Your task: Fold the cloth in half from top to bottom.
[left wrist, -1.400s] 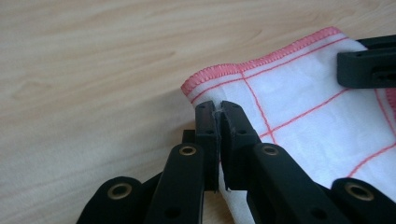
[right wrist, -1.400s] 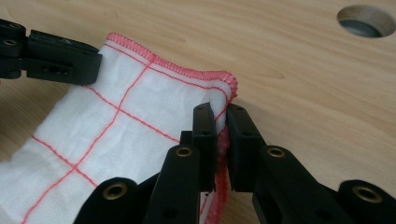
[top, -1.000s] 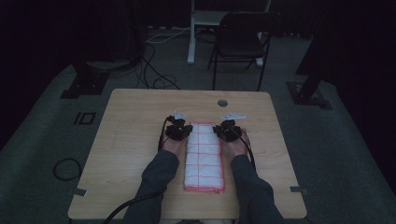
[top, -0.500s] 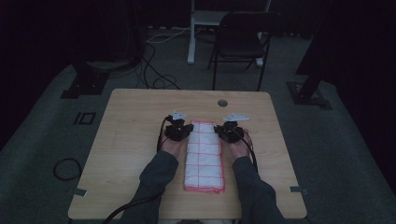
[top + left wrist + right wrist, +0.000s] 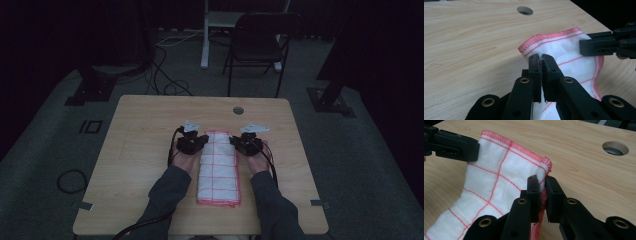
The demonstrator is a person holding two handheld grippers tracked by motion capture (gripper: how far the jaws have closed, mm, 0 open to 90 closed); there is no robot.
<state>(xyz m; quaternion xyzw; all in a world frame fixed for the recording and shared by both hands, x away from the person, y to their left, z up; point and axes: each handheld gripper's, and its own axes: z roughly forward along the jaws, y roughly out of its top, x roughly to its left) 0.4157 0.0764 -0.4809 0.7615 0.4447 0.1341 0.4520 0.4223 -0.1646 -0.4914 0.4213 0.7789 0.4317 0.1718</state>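
left hand-held gripper [image 5: 541, 58]: clamped tight on the near-left corner of the cloth's far end
right hand-held gripper [image 5: 542, 182]: pinching the other far corner, pink hem right in its jaws
cloth [image 5: 218, 167]: white, pink grid, stretched between both grippers, rest lying back along the counter [image 5: 145, 130]
cable hole [image 5: 238, 110]: just past the right gripper

surface: light wooden table [image 5: 140, 150] with round hole [image 5: 238, 110] | on it: folded white red-checked cloth [image 5: 218, 170]

Left gripper [image 5: 199, 141] and right gripper [image 5: 235, 142] both clamped, forearms parallel.
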